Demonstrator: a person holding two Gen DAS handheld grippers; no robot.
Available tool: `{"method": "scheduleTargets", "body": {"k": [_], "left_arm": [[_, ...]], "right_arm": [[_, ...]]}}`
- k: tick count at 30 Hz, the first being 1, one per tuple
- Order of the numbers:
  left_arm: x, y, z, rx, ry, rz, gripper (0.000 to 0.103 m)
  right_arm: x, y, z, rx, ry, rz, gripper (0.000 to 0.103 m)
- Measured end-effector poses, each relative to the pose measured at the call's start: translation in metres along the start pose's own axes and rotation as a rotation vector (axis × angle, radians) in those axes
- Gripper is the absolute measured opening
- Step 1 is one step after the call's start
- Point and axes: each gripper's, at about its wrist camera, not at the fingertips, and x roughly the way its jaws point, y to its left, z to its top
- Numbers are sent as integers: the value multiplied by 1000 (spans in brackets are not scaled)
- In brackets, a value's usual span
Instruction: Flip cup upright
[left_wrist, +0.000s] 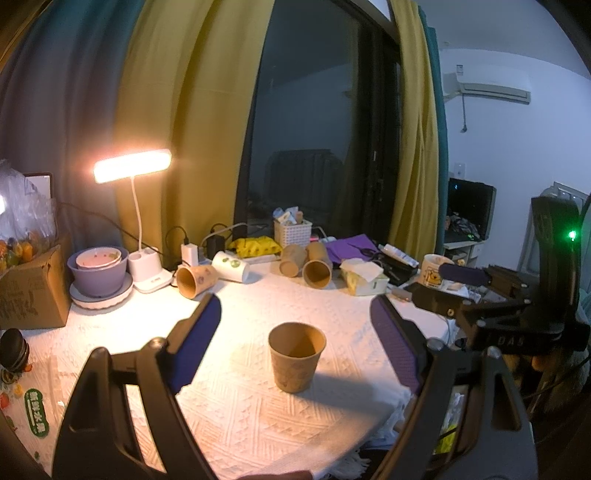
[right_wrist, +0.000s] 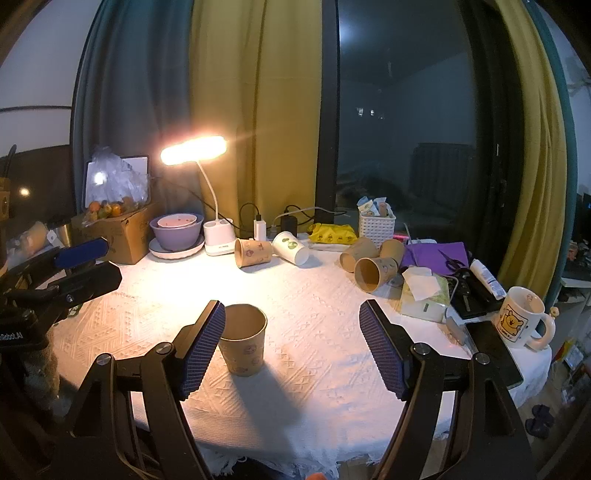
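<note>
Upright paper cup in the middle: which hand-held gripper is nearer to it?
Left, probably. The cup sits centred ahead of the open left hand-held gripper; the open right hand-held gripper has it beside its left finger.

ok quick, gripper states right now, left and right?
Left gripper: open, holding nothing; the upright paper cup stands free between its fingers.
Right gripper: open, empty, cup beside its left finger.

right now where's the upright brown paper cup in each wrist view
Left wrist: upright brown paper cup stands low centre, between the open left gripper fingers.
Right wrist: the cup is left of centre, just beyond the right gripper left finger.
Shared landmark: lit desk lamp, back left.
</note>
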Motion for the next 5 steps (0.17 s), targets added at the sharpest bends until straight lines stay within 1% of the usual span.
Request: {"method": "scheduleTargets", "body": {"k": [5], "left_arm": [[-2,1,-2,-2,-10,1,84]], "right_arm": [[1,1,0,-1,0,1,78]]}}
